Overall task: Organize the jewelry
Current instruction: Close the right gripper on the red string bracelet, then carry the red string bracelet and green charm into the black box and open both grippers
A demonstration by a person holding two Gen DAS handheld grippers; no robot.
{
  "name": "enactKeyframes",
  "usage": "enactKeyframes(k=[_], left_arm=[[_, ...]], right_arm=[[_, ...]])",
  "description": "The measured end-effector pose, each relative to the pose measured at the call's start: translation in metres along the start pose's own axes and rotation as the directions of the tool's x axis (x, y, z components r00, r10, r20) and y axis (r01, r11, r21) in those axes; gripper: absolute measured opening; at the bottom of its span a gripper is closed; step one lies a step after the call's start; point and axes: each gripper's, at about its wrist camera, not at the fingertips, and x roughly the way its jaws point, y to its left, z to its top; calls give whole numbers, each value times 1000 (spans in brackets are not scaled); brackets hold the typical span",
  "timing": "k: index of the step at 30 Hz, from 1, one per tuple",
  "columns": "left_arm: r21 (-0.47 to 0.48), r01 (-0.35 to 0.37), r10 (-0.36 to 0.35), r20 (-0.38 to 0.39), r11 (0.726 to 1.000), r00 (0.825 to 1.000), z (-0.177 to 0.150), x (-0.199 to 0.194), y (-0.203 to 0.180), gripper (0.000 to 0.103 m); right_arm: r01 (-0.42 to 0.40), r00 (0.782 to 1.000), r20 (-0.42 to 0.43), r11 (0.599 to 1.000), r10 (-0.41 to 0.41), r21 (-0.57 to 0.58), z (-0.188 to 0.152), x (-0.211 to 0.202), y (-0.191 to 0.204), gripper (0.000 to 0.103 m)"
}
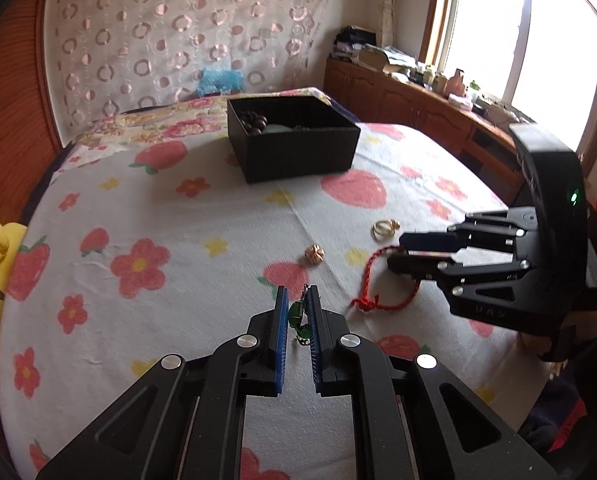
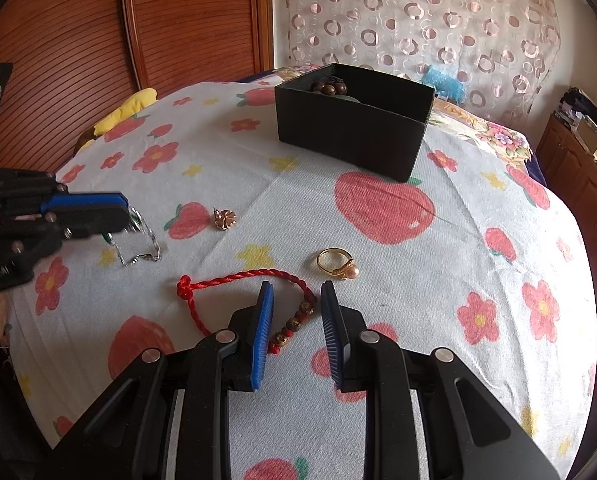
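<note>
1. Left wrist view: the left tongs [image 1: 297, 308] are clenched on a green-stone necklace [image 1: 297, 317], lifted just off the bed [image 1: 202, 264]. The black box [image 1: 294, 144] lies well ahead — the carry is best made high and level so the dangling chain is not snagged. The right tongs [image 1: 396, 249] are seen near the red cord bracelet [image 1: 372, 280]; whether anything is gripped cannot be told here.

2. Right wrist view: the right tongs [image 2: 297, 300] are shown released, straddling the bracelet's beaded end [image 2: 294, 322] — unseen from the other side. The silver chain [image 2: 140, 240] is revealed hanging, and a gold pearl ring [image 2: 335, 265] and a flower earring [image 2: 223, 219] remain on the bed.
</note>
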Motion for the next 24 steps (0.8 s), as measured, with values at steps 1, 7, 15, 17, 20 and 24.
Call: enactKeyframes(k=[1, 7, 15, 17, 20, 24], left_arm=[[-3, 1, -1, 5, 1000, 1000, 2, -2, 1, 9], [-10, -2, 2, 40, 1000, 999, 10, -13, 2, 9], [-13, -10, 11, 67, 1000, 998, 19, -19, 5, 9], [-14, -10, 11, 64, 1000, 998, 19, -17, 5, 9], [-17, -10, 11, 60, 1000, 998, 17, -15, 6, 9], [-18, -12, 13, 61, 1000, 998, 18, -15, 7, 9]], right_arm=[[1, 1000, 0, 1000, -1, 0, 0, 0, 0, 27], [5, 1000, 0, 1000, -5, -4, 0, 1, 1, 27], [-2, 1000, 0, 1000, 2, -9, 0, 0, 1, 19], [-3, 1000, 0, 1000, 3, -13, -1, 0, 2, 12], [-4, 1000, -1, 1000, 4, -17, -1, -1, 2, 8], [7, 1000, 9, 1000, -7, -22, 0, -3, 1, 8]])
